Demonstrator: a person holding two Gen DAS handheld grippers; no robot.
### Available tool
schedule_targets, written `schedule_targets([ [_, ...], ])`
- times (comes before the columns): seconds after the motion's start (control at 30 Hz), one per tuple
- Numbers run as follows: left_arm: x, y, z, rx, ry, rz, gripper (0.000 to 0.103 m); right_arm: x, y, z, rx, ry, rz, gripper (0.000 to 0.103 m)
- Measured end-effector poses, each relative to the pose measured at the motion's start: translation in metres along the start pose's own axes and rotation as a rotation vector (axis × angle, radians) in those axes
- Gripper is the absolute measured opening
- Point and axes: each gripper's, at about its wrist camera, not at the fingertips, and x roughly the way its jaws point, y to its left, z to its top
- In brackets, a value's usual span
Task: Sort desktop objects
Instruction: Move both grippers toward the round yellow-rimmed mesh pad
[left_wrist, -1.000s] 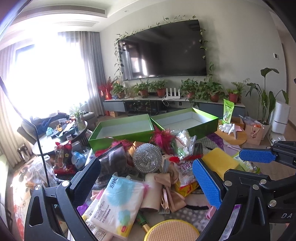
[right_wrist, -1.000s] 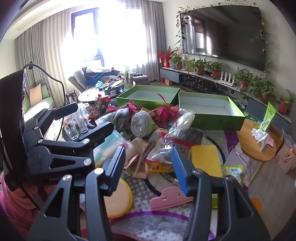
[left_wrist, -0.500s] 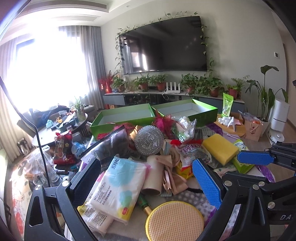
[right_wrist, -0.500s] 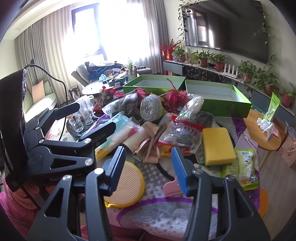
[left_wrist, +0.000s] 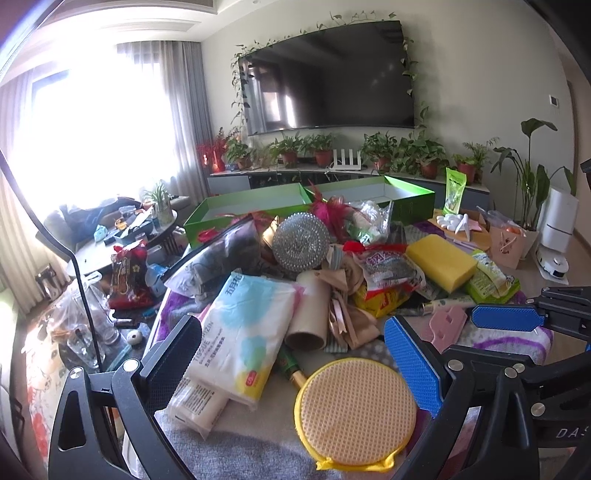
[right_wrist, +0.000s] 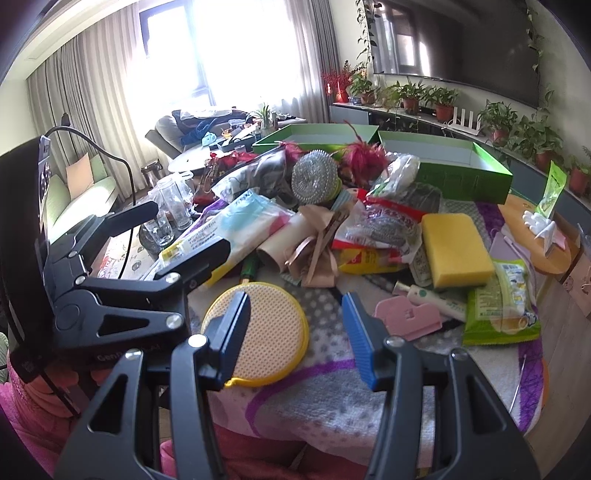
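Note:
A heap of objects lies on a blanket-covered table: a tissue pack (left_wrist: 247, 325), a steel scourer (left_wrist: 300, 242), a yellow sponge (left_wrist: 441, 262), a round yellow mesh pad (left_wrist: 356, 410), a cardboard tube (left_wrist: 310, 314) and a pink clip (left_wrist: 447, 326). Two empty green boxes (left_wrist: 251, 210) stand behind the heap. My left gripper (left_wrist: 288, 360) is open above the tissue pack and the mesh pad. My right gripper (right_wrist: 295, 328) is open over the mesh pad (right_wrist: 258, 328), with the pink clip (right_wrist: 406, 317) and sponge (right_wrist: 456, 249) to its right.
A green wet-wipe pack (right_wrist: 502, 302) and a white tube (right_wrist: 432, 297) lie at the right. A side table with glass jars (right_wrist: 173, 214) stands left of the heap. A round wooden stool (right_wrist: 535, 236) stands at the right. A TV wall with potted plants is behind.
Both grippers have drawn back and tilted down: the heap now sits higher in view, and the mesh pad and pink clip show in full. Both stay open and empty.

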Motion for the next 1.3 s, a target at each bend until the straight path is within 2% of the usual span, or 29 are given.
schedule_targets([
  [0.63,0.008,0.008,-0.036,-0.014,0.088,-0.002,0.099,0.025,0.007,-0.028,0.02,0.09,0.047,0.052],
  [0.73,0.009,0.009,-0.038,-0.011,0.09,-0.011,0.099,0.03,0.007,-0.031,0.031,0.108,0.058,0.044],
  [0.83,0.009,0.008,-0.039,-0.009,0.095,-0.031,0.093,0.034,0.004,-0.033,0.047,0.122,0.068,0.038],
  [0.97,0.014,0.008,-0.042,-0.014,0.127,-0.075,0.077,0.037,0.003,-0.035,0.063,0.135,0.076,0.038],
  [1.03,0.017,0.007,-0.044,-0.015,0.143,-0.094,0.072,0.039,0.003,-0.037,0.07,0.143,0.08,0.038],
  [1.3,0.022,0.009,-0.052,-0.019,0.17,-0.111,0.069,0.049,0.0,-0.041,0.098,0.171,0.086,0.038],
])
